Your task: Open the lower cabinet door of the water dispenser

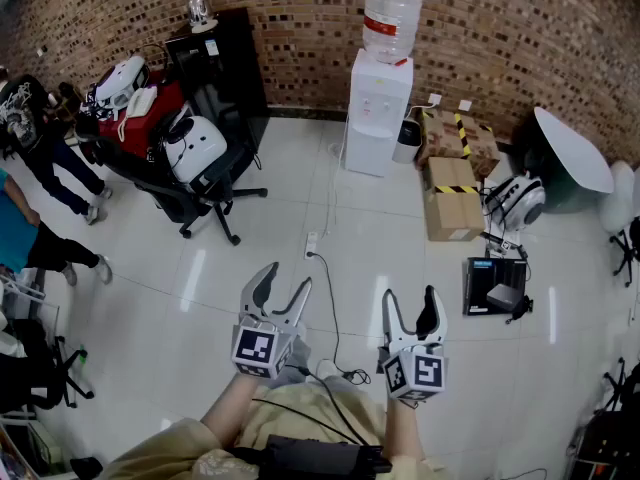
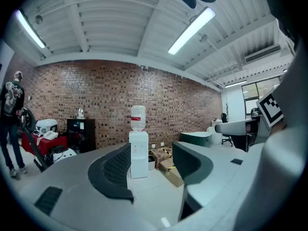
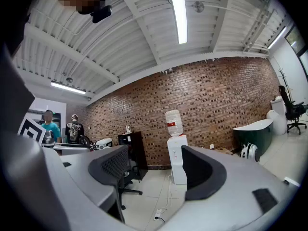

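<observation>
A white water dispenser (image 1: 380, 113) with a clear bottle (image 1: 392, 16) on top stands against the brick wall, far across the tiled floor. Its lower cabinet door (image 1: 369, 151) is closed. The dispenser (image 2: 138, 154) also shows between the jaws in the left gripper view, and the same dispenser (image 3: 178, 159) in the right gripper view. My left gripper (image 1: 283, 286) and right gripper (image 1: 411, 306) are both held low near my body, open, with nothing between their fingers.
A black cabinet (image 1: 222, 63) and an office chair (image 1: 205, 178) with white helmets stand left of the dispenser. Cardboard boxes (image 1: 452, 183) lie to its right. A power strip (image 1: 311, 244) and cable (image 1: 335, 318) lie on the floor between me and it. People stand at the left edge.
</observation>
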A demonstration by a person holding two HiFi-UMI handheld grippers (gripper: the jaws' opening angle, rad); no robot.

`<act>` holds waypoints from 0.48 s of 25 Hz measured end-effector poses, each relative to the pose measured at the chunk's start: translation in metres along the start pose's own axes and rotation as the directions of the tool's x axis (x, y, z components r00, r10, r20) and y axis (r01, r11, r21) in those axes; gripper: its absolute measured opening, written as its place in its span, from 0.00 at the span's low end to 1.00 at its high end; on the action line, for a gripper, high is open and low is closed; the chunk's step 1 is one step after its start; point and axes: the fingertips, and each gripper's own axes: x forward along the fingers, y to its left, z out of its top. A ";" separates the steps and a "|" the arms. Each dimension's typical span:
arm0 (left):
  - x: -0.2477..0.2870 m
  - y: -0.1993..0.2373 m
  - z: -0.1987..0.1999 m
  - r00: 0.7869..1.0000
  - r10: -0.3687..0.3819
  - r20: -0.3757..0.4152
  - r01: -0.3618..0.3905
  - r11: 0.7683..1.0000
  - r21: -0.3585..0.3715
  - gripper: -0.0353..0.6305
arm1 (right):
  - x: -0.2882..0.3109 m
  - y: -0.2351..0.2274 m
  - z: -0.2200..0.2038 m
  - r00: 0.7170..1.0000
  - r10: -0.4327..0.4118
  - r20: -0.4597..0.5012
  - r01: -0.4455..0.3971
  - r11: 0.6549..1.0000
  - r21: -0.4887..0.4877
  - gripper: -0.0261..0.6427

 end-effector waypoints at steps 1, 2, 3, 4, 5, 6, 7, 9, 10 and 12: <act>0.008 0.007 0.000 1.000 -0.009 0.007 0.009 1.000 -0.003 0.43 | 0.009 0.003 0.001 1.000 -0.003 0.008 0.004 1.000 -0.008 0.59; 0.016 0.015 0.000 1.000 -0.018 0.014 0.018 1.000 -0.005 0.43 | 0.019 0.005 0.003 1.000 -0.007 0.017 0.007 1.000 -0.016 0.59; 0.024 0.022 0.002 0.999 -0.027 0.023 0.027 1.000 -0.005 0.43 | 0.029 0.008 0.004 1.000 -0.010 0.029 0.010 1.000 -0.024 0.59; 0.033 0.030 0.004 0.999 -0.035 0.033 0.035 0.999 -0.005 0.43 | 0.039 0.010 0.006 0.999 -0.012 0.040 0.013 0.999 -0.030 0.59; 0.041 0.038 0.006 0.998 -0.041 0.043 0.041 0.999 -0.004 0.43 | 0.050 0.013 0.008 0.999 -0.014 0.048 0.016 0.999 -0.034 0.59; 0.050 0.048 0.011 0.998 -0.045 0.054 0.046 0.999 -0.005 0.43 | 0.062 0.017 0.010 0.999 -0.013 0.051 0.015 0.999 -0.036 0.59; 0.060 0.057 0.016 0.997 -0.050 0.066 0.051 0.999 -0.010 0.43 | 0.074 0.022 0.013 0.999 -0.008 0.050 0.010 0.999 -0.040 0.59; 0.080 0.075 0.030 0.994 -0.054 0.096 0.058 0.998 -0.033 0.43 | 0.099 0.033 0.021 0.999 0.010 0.050 -0.006 0.998 -0.061 0.59; 0.089 0.083 0.036 0.993 -0.058 0.105 0.062 0.997 -0.040 0.43 | 0.110 0.037 0.027 0.998 0.016 0.059 -0.012 0.997 -0.075 0.59; 0.107 0.101 0.040 0.990 -0.069 0.120 0.073 0.997 -0.031 0.43 | 0.133 0.043 0.036 0.996 0.013 0.083 -0.006 0.996 -0.088 0.57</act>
